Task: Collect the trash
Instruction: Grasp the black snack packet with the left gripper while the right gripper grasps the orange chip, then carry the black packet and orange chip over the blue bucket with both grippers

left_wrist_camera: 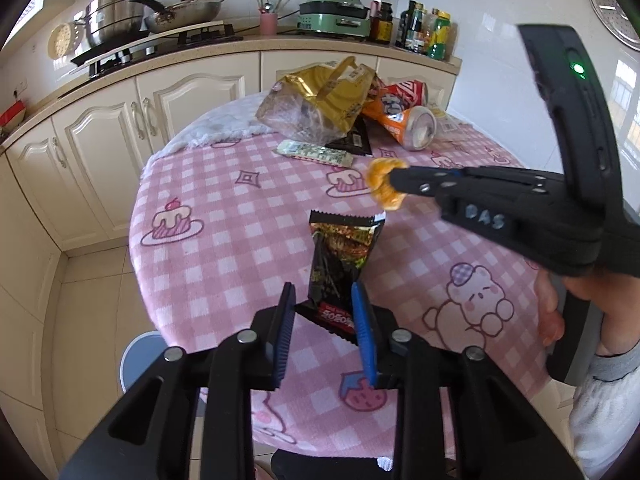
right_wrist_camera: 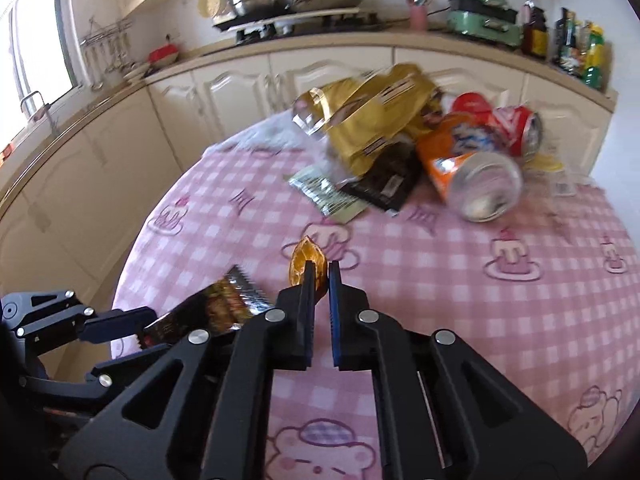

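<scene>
My left gripper (left_wrist_camera: pixel 323 294) is open, its fingers on either side of the near end of a black snack wrapper (left_wrist_camera: pixel 340 256) lying on the pink checked tablecloth (left_wrist_camera: pixel 224 216). The wrapper also shows in the right wrist view (right_wrist_camera: pixel 208 312), where the left gripper (right_wrist_camera: pixel 132 326) reaches it from the left. My right gripper (right_wrist_camera: pixel 319 270) is shut on a crumpled orange candy wrapper (right_wrist_camera: pixel 306 260) and holds it above the table. In the left wrist view the right gripper (left_wrist_camera: pixel 394 180) comes in from the right with the orange wrapper (left_wrist_camera: pixel 382 184).
At the table's far side lie a gold bag (left_wrist_camera: pixel 320 100), an orange can (left_wrist_camera: pixel 408 124), a red can (right_wrist_camera: pixel 516 124), a green-white packet (left_wrist_camera: pixel 316 153) and a black packet (right_wrist_camera: pixel 384 186). Kitchen cabinets and a counter stand behind. A light blue stool (left_wrist_camera: pixel 142 354) is at the table's left edge.
</scene>
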{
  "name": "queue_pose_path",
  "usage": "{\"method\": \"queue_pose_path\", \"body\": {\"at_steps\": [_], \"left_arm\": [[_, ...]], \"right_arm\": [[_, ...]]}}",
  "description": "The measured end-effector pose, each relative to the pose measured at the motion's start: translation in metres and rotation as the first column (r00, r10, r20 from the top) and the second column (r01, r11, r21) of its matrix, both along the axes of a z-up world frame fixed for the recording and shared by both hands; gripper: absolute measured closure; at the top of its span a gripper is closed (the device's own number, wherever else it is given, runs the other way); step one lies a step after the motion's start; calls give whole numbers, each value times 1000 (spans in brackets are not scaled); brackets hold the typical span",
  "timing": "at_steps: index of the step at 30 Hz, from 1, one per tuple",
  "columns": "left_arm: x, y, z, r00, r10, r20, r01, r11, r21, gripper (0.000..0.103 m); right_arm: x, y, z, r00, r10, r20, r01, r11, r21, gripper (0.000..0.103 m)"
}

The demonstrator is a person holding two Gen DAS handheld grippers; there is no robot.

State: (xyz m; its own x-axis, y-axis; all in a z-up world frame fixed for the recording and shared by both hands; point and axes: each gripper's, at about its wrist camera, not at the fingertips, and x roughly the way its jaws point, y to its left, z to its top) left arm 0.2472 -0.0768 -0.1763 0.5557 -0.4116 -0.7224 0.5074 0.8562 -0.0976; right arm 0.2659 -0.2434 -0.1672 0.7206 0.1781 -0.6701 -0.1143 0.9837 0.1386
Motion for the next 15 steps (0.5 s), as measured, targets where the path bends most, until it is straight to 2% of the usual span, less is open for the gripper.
{"method": "queue_pose_path", "body": {"at_steps": [4,5,6,15], "left_arm": [[1,14,0,999,51,6,-51,998,-40,80],[1,18,1,998,61,7,-60,997,-53,83],[1,24,2,998,70,4,-69,994,-81,93],[3,47,-1,996,90,-17,-92,985,-149,94]], "right_arm": [[-4,3,0,1000,1,10,-1,1000,1,96],[-5,6,0,1000,9,10,-9,1000,1,96],[-6,11,1,1000,17,13,-17,1000,-1,96],[0,57,-7,996,89,-7,-89,996,-4,96]]}}
